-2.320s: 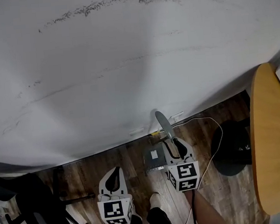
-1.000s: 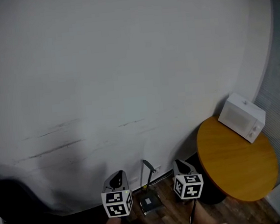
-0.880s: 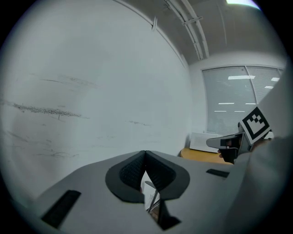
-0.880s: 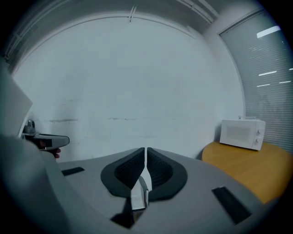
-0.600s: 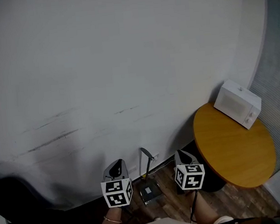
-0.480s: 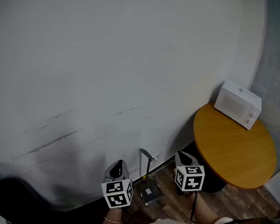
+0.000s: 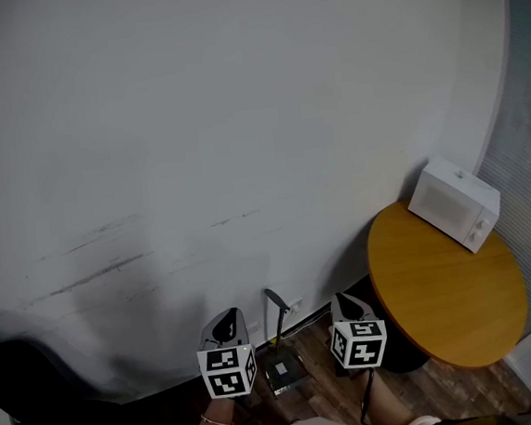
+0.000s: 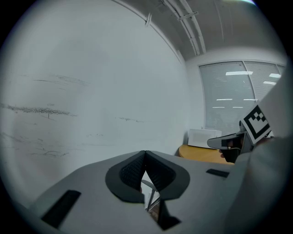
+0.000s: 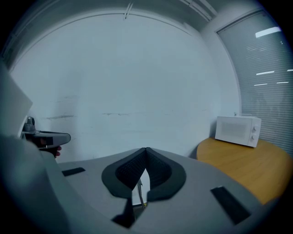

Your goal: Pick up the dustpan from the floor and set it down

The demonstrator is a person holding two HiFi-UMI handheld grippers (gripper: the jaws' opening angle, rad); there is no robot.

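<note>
The dustpan (image 7: 286,374) stands on the wood floor (image 7: 322,393) close to the far white wall (image 7: 238,116). It is a small dark pan with a pale patch inside and a thin upright handle ending in a grey grip. It sits between the left gripper (image 7: 225,315) and the right gripper (image 7: 342,299), both clenched on nothing and clear of it.

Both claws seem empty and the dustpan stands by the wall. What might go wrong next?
The dark long-handled dustpan stands upright between the shut, empty left gripper and right gripper; a stray nudge might topple it. The right gripper is also near the round wooden table, so a wide swing could hit its edge.
</note>
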